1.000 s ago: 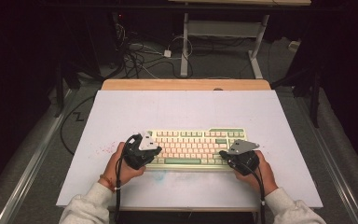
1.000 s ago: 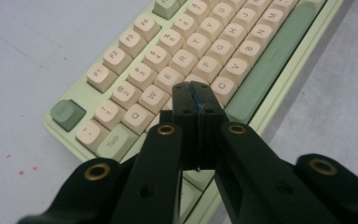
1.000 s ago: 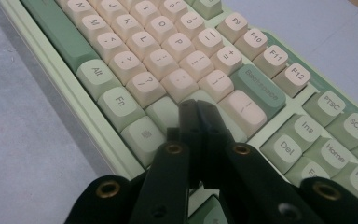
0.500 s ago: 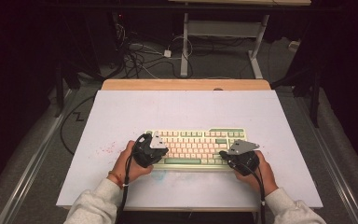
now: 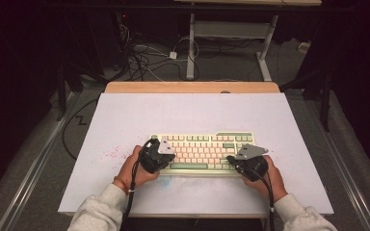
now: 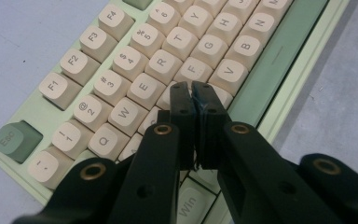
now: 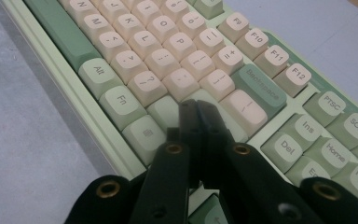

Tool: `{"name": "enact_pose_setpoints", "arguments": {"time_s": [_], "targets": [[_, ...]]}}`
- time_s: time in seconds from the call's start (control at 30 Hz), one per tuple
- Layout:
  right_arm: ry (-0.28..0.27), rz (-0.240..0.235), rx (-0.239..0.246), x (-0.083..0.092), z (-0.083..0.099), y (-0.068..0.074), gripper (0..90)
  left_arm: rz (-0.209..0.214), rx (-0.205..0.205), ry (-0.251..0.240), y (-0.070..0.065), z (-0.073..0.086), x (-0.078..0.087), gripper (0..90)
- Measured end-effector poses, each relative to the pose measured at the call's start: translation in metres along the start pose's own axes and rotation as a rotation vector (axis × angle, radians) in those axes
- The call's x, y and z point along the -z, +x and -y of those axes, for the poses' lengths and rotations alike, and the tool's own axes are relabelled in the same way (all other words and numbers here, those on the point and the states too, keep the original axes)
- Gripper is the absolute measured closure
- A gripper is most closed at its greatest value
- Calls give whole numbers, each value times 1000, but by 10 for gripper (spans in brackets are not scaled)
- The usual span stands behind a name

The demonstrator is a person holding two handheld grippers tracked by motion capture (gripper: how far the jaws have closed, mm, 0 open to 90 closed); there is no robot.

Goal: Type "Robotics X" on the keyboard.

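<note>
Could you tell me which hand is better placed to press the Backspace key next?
The right tongs: shut, they hover beside Backspace, while the left tongs sit over the keyboard's letter keys.

Table [image 5: 188, 110]: a pale lavender-white sheet covered its top, bare toward 12 o'clock.
Wooden edge [image 5: 192, 87]: a light strip ran along the table's far side.
Pink specks [image 5: 110, 154]: scattered on the sheet toward 9 o'clock.
Cables [image 5: 147, 57]: tangled on the floor beyond the table, toward 11 o'clock.
White frame legs [image 5: 191, 45]: stood on the floor at 12 o'clock.
Black cable [image 5: 72, 130]: looped on the grey floor at 9 o'clock.
</note>
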State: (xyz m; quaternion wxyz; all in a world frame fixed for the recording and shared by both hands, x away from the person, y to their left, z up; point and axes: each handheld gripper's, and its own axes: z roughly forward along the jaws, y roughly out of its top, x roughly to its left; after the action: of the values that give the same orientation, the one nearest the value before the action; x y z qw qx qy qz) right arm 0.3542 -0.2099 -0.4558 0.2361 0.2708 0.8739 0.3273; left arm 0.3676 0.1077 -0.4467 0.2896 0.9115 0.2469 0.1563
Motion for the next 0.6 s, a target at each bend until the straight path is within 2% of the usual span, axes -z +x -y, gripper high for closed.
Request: {"name": "enact_pose_setpoints", "arguments": {"time_s": [0.23, 0.3, 0.33, 0.47, 0.6], "targets": [[0, 2, 2, 0, 0, 0, 900, -4, -3, 3, -1, 0, 0, 847], [0, 0, 1, 0, 0, 0, 900, 6, -13, 13, -2, 0, -3, 860], [1, -1, 2, 0, 0, 0, 900, -2, -15, 2, -3, 1, -4, 868], [5, -3, -1, 0, 0, -1, 900, -10, -20, 9, -4, 0, -2, 866], [4, -2, 6, 1, -1, 1, 900, -22, -15, -14, -3, 0, 2, 851]]}}
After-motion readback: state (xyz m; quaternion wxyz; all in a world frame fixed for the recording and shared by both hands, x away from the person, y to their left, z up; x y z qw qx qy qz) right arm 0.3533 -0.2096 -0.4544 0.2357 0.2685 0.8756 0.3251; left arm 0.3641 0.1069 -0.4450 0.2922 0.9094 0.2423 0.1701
